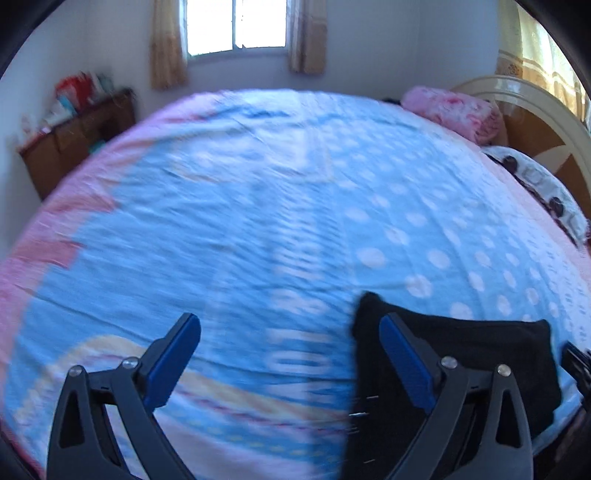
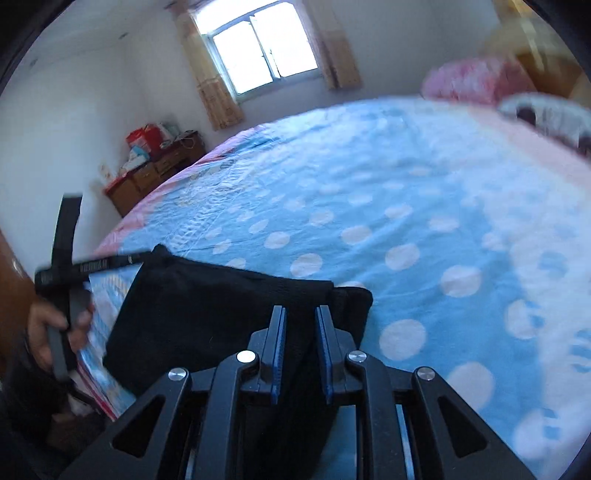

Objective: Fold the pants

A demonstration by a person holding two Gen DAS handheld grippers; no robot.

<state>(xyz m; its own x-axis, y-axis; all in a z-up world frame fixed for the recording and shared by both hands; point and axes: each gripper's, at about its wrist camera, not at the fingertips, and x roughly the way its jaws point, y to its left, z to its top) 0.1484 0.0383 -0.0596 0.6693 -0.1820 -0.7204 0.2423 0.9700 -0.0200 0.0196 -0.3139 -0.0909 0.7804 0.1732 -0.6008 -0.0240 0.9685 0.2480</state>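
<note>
while both views are a bit blurry, the pants point(image 2: 221, 306) are easy to spot: a black folded bundle lying flat on the bed point(image 1: 258, 206), right at its near edge. the left gripper point(image 1: 290, 360) has its fingers spread wide with nothing between them, hovering just beside the pants, one blue pad point(image 1: 404, 360) over the black cloth. the right gripper point(image 2: 300, 350) is narrowed down over the pants' corner with a slim gap left; can't tell if any cloth is pinched. a pink blanket point(image 1: 456, 110) sits at the bed's far end, and a wooden dresser point(image 2: 155, 177) stands beside the bed, under the window point(image 1: 236, 26).
</note>
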